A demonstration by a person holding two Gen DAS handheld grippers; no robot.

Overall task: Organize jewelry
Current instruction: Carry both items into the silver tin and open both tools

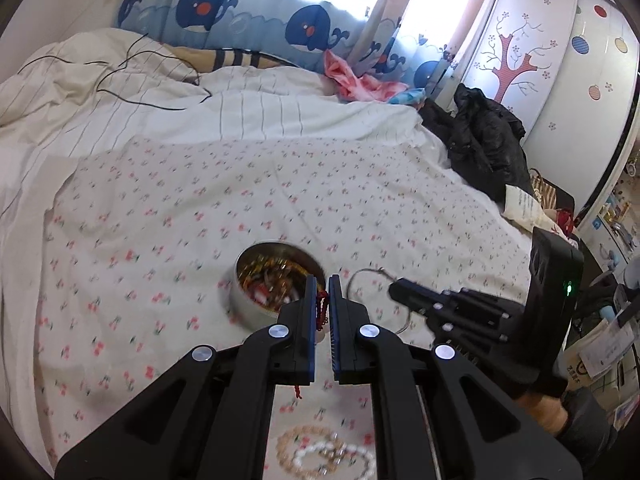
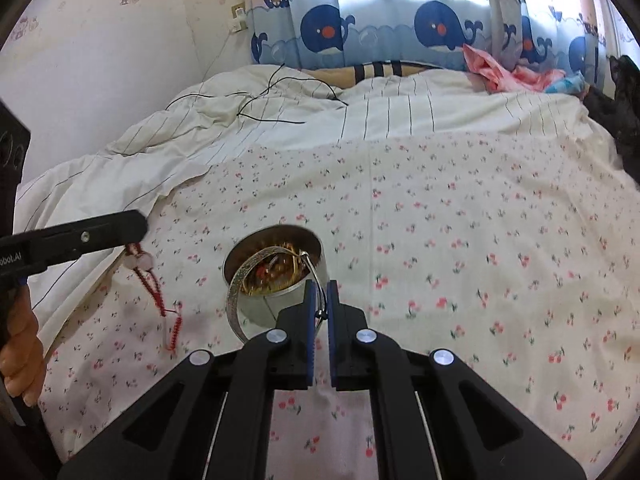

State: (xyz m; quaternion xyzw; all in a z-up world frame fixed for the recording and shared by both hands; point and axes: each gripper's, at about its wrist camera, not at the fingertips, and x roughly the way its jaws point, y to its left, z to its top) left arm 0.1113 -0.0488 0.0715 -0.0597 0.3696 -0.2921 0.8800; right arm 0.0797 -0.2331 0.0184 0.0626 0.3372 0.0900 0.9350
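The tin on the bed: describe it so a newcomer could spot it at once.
On the cherry-print sheet covering the bed, just ahead of both grippers, stands a round metal tin. It is open-topped and full of tangled gold and red jewelry, the only container on the sheet.

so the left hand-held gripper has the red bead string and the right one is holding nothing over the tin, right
Not quite. The left hand-held gripper does hold the red bead string, but the right hand-held gripper is not holding nothing: the right wrist view shows it pinching a silver bangle over the tin.
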